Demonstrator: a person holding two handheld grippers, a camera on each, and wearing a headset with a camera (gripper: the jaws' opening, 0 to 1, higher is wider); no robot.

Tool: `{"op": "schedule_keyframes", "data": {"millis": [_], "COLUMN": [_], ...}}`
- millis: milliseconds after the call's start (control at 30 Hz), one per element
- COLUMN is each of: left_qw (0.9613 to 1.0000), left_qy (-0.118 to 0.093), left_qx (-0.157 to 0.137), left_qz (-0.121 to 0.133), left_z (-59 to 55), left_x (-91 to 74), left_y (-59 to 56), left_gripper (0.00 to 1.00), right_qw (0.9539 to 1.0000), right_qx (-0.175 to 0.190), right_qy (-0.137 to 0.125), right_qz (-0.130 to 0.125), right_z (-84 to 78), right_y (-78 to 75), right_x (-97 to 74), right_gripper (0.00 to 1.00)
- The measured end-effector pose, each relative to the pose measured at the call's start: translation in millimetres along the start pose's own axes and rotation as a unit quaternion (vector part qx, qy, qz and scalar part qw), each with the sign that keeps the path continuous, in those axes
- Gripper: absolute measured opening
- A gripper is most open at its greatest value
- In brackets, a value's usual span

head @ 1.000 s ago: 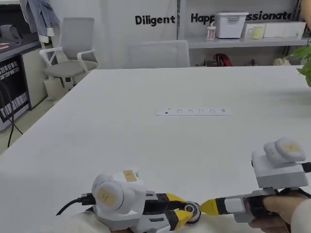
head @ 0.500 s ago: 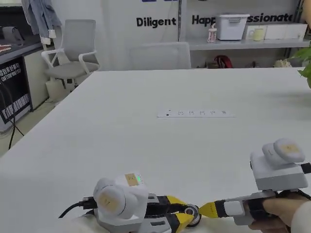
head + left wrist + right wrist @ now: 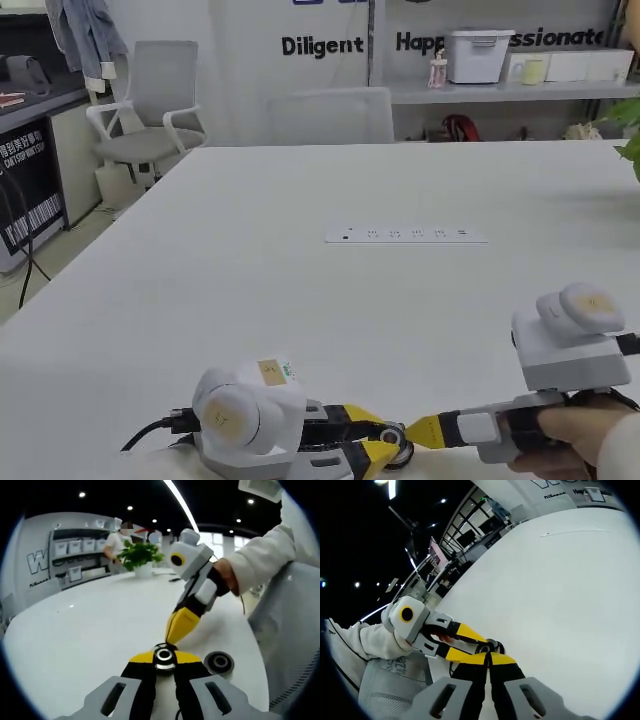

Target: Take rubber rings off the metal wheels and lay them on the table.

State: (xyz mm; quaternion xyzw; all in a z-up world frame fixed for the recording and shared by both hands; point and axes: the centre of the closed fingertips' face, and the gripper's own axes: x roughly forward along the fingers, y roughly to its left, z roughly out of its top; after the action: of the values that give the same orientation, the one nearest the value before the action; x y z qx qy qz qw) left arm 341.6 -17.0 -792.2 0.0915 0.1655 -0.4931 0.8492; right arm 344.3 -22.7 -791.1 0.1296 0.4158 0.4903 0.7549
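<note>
Left claw (image 3: 165, 656) clamps the wheel (image 3: 165, 660); right claw (image 3: 169, 640), jaws together, touches its rim at twelve o'clock.

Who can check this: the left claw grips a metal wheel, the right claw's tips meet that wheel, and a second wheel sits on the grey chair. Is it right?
No. The second wheel lies on the white table beside the left claw, as the left gripper view shows. Otherwise yes: the left claw grips a metal wheel and the tips of the right claw meet it.
</note>
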Motion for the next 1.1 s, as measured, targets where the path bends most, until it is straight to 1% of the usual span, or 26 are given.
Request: {"op": "schedule_keyframes", "data": {"millis": [633,767,1100], "left_qw": [1.0,1.0,1.0], "left_qy": [-0.004,-0.004,-0.005], "left_qx": [-0.003,-0.004,-0.006], "left_qz": [0.002,0.003,0.003], "left_z": [0.9,0.6,1.0], "left_x": [-0.9,-0.7,-0.4], "left_y": [-1.4,-1.0,-0.9], "left_gripper": [0.14,0.14,0.14], "right_qw": [1.0,0.9999,0.9998], "right_qx": [-0.005,-0.004,-0.005], "right_qy": [-0.002,-0.003,-0.009], "right_qz": [0.008,0.01,0.018], "right_z": [1.8,2.7,6.3], "right_y": [5.3,4.7,8.9], "right_x": [1.4,1.0,1.3], "right_gripper": [0.0,0.0,0.0]}}
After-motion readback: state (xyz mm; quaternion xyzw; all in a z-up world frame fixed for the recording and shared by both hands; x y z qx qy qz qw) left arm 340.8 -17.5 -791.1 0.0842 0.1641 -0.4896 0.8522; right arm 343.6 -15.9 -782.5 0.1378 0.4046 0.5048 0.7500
